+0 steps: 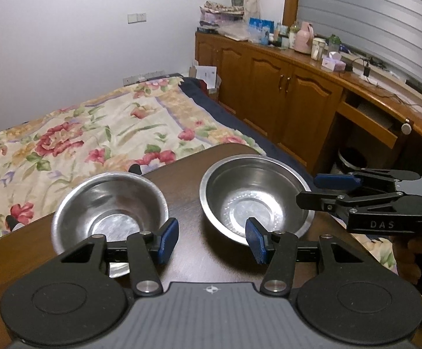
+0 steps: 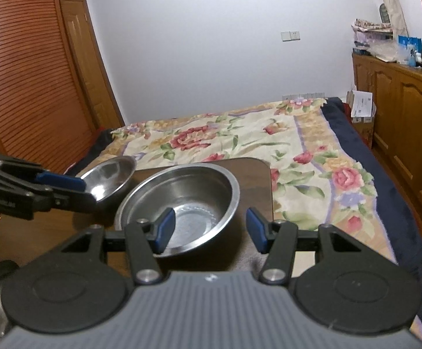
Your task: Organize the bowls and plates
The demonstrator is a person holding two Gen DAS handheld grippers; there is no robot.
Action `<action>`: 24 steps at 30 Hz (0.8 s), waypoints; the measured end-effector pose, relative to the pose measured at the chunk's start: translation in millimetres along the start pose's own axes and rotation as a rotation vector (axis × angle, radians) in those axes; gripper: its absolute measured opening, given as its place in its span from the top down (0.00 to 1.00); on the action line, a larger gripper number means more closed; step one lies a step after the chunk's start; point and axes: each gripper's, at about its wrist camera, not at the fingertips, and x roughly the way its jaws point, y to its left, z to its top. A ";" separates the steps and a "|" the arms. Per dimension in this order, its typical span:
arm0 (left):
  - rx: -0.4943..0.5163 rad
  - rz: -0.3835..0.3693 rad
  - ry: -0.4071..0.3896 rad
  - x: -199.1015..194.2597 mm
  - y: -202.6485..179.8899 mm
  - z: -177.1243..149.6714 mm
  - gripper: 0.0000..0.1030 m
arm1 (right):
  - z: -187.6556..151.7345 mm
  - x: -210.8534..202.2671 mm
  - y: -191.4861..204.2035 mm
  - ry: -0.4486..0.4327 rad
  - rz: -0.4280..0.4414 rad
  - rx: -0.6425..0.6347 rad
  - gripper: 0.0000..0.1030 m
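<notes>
Bowls on the desk (image 1: 190, 174): in my left wrist view the left gripper (image 1: 212, 237) gapes wide between the left bowl (image 1: 109, 203) and the right bowl (image 1: 254, 195), near the far edge. In my right wrist view the right gripper (image 2: 211, 226) is wide over that bowl's (image 2: 182, 192) rim; a careless push could slide it off.

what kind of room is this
Most likely a bedroom: a bed with a floral blanket fills the middle, wooden cabinets line one wall, and a louvred wardrobe door stands opposite.
</notes>
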 end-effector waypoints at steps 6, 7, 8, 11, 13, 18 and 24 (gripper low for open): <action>-0.006 -0.014 0.040 21.6 1.7 6.4 0.52 | 1.8 7.4 -4.9 0.012 0.016 0.019 0.47; -0.007 -0.016 0.044 24.4 0.4 7.7 0.53 | 1.7 8.5 -5.8 0.014 0.020 0.025 0.47; -0.009 -0.019 0.048 27.0 0.0 8.9 0.53 | 1.8 9.6 -6.5 0.016 0.023 0.030 0.47; -0.005 -0.025 0.058 32.8 -1.3 10.7 0.54 | 1.7 12.4 -4.7 0.025 0.028 0.026 0.47; -0.005 -0.026 0.067 37.2 -1.1 11.1 0.54 | 2.0 14.2 -3.4 0.031 0.029 0.021 0.47; -0.007 -0.034 0.086 44.3 -1.5 11.5 0.55 | 2.4 17.0 -2.8 0.039 0.031 0.020 0.47; -0.011 -0.028 0.104 50.3 -2.1 12.7 0.57 | 3.2 20.5 -1.9 0.052 0.041 0.038 0.47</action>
